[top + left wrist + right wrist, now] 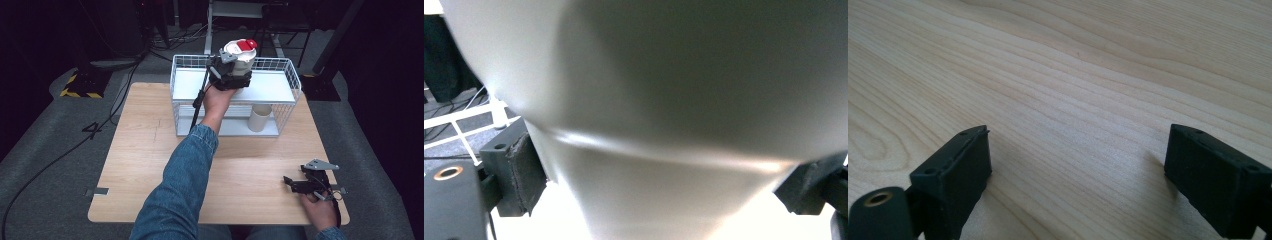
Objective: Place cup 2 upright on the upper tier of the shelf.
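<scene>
Here we have the left hand-held gripper [239,67] clamped on the white jar [242,56] low on its body, over the wire rack's [287,70] top shelf, likely for placing; right hand-held gripper [292,184] rests idle on the tabletop [150,165], jaws apart, empty

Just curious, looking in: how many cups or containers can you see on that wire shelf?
2. A white container with a red lid on the upper shelf, clamped in the left hand-held gripper; a beige cup on the lower shelf. More may be hidden.
</scene>
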A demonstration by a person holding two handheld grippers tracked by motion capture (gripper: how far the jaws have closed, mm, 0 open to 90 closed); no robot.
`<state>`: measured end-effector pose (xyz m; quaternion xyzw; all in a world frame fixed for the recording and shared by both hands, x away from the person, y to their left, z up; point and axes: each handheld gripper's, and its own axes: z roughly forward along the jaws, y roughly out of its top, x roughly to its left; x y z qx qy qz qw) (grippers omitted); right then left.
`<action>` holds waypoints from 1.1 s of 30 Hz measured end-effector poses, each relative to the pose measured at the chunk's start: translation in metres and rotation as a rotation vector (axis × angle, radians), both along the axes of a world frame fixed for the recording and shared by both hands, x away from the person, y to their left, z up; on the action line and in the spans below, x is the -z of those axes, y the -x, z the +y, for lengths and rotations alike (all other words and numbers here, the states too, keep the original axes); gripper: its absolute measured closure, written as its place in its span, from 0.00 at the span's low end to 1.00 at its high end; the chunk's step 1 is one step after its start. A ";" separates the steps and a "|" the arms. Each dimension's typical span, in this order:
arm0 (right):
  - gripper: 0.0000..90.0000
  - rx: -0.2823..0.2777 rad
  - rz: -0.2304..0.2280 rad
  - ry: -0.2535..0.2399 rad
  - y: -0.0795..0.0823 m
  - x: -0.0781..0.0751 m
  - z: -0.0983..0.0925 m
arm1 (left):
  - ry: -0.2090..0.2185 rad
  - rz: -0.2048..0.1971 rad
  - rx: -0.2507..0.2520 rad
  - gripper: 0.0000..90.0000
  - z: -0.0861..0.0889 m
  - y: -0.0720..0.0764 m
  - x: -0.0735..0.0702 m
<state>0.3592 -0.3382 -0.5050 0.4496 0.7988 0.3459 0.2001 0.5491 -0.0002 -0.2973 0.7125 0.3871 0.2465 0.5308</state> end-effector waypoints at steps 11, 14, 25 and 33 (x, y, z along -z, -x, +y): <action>0.13 0.000 0.000 0.000 0.000 0.000 0.000 | 0.016 -0.021 -0.015 0.00 0.003 0.002 -0.003; 0.13 0.001 0.001 0.000 0.000 0.000 0.000 | 0.027 -0.030 -0.004 0.00 0.007 0.007 -0.006; 0.13 0.003 0.002 0.000 0.000 0.000 0.000 | 0.001 -0.076 0.020 0.00 0.021 0.037 -0.024; 0.13 0.002 0.002 0.000 0.000 0.000 0.000 | 0.018 -0.096 0.033 0.00 0.042 0.070 -0.036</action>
